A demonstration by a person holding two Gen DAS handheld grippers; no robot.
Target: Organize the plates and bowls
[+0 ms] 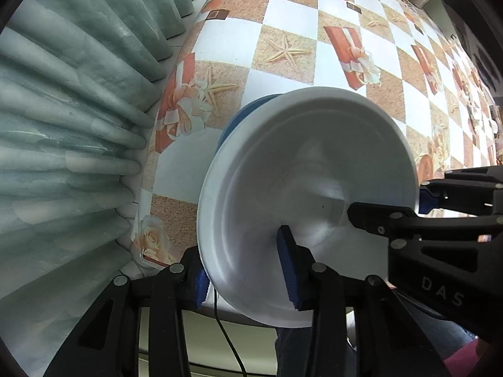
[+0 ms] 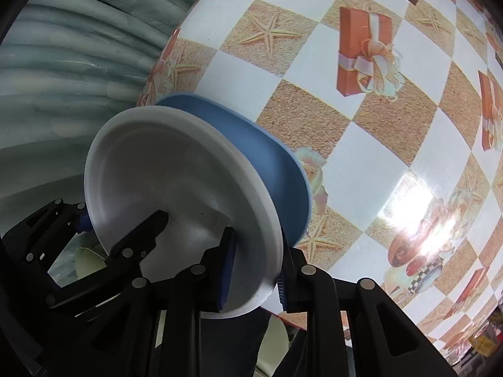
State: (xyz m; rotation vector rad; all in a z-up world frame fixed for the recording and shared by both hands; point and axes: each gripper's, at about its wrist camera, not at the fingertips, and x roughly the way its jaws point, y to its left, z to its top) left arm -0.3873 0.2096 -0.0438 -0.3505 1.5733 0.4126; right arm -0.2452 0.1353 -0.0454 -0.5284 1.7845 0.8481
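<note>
Both claws clamp the white plate, left claw and right claw on opposite rims (blue plate nested behind); placing remains, seemingly.

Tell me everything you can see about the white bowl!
The white bowl is round, smooth and plain, with a wide flat rim; it looks like plastic. It is empty and tipped up on its side, held above the checkered tablecloth. The left gripper and the right gripper each pinch its rim, one finger inside, one outside. A blue dish sits right behind it, nested against its back; the pinch seems to include that too.
</note>
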